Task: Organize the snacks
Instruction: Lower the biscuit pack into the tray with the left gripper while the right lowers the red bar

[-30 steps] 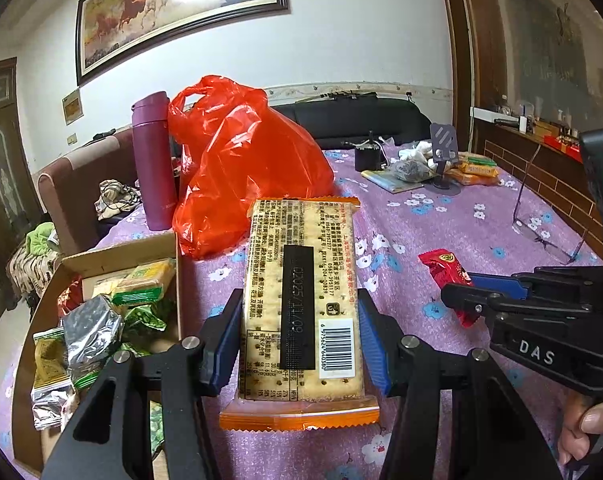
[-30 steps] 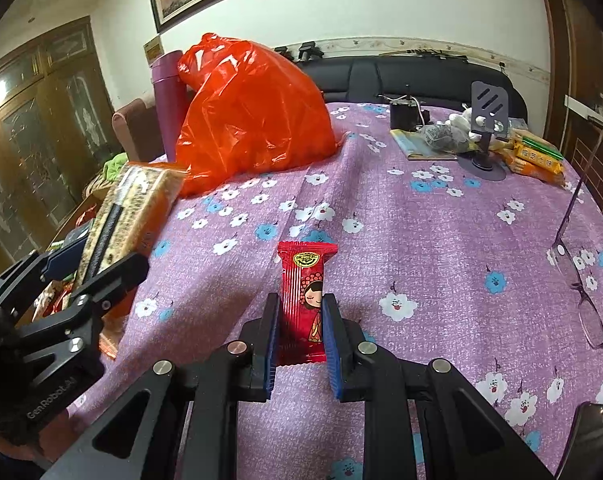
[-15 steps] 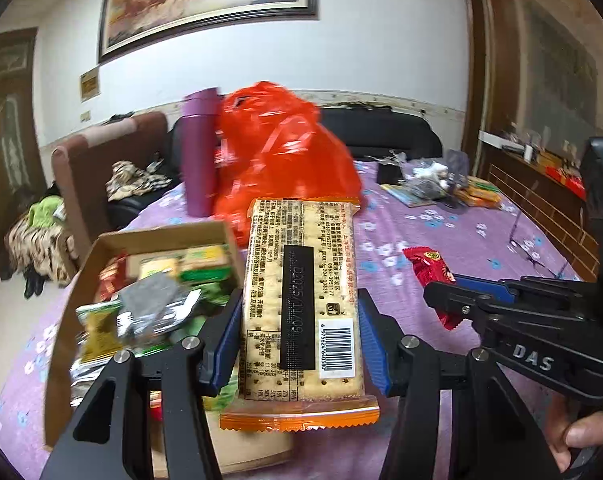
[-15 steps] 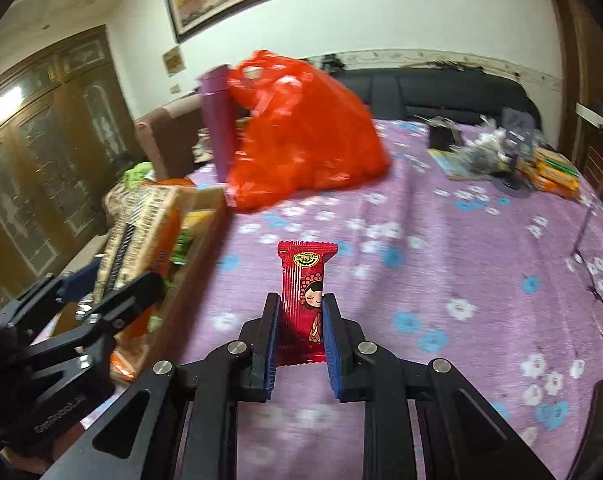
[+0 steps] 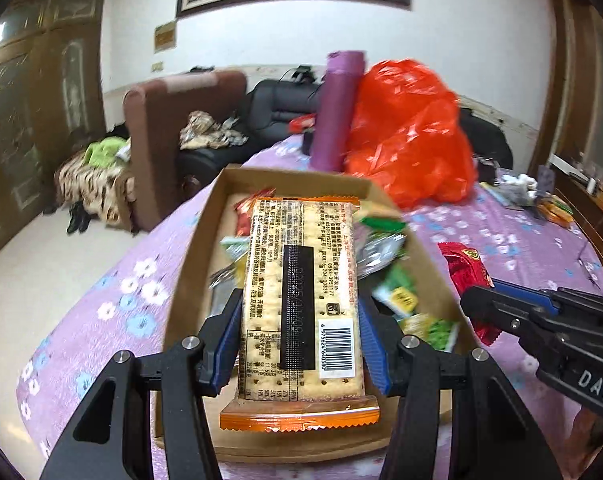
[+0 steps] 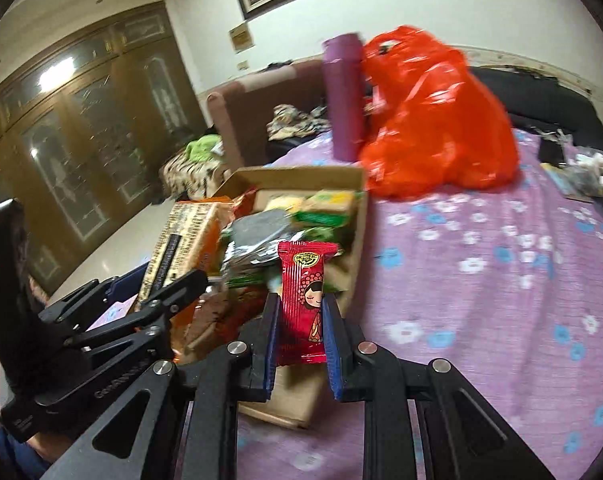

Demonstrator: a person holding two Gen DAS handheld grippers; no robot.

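Both hands are over the cardboard box (image 5: 189, 264) at once, and the left gripper (image 5: 299, 340) has its blue pads clamped on the long sides of a cracker packet (image 5: 301, 304), a flat pack with orange crimped ends, barcode side up, held lengthwise above the open box with its far end out over the snacks inside. The box sits on the purple flowered tablecloth (image 6: 481, 300) near the table's edge, already heaped with small green, silver and red snack packets (image 6: 269, 236). Just to the right, the right gripper (image 6: 301, 328) is nearly closed, pinching a small red candy wrapper (image 6: 303, 300) printed with a cartoon girl's face; the wrapper stands upright between the pads, over the near right side of the box, close to its wall. From the right camera the left gripper shows at the lower left with the cracker packet tilted over the box. Behind the box a purple tumbler (image 5: 339, 112) stands upright, right beside a bulging orange-red plastic bag (image 5: 409, 136); I cannot tell whether they touch
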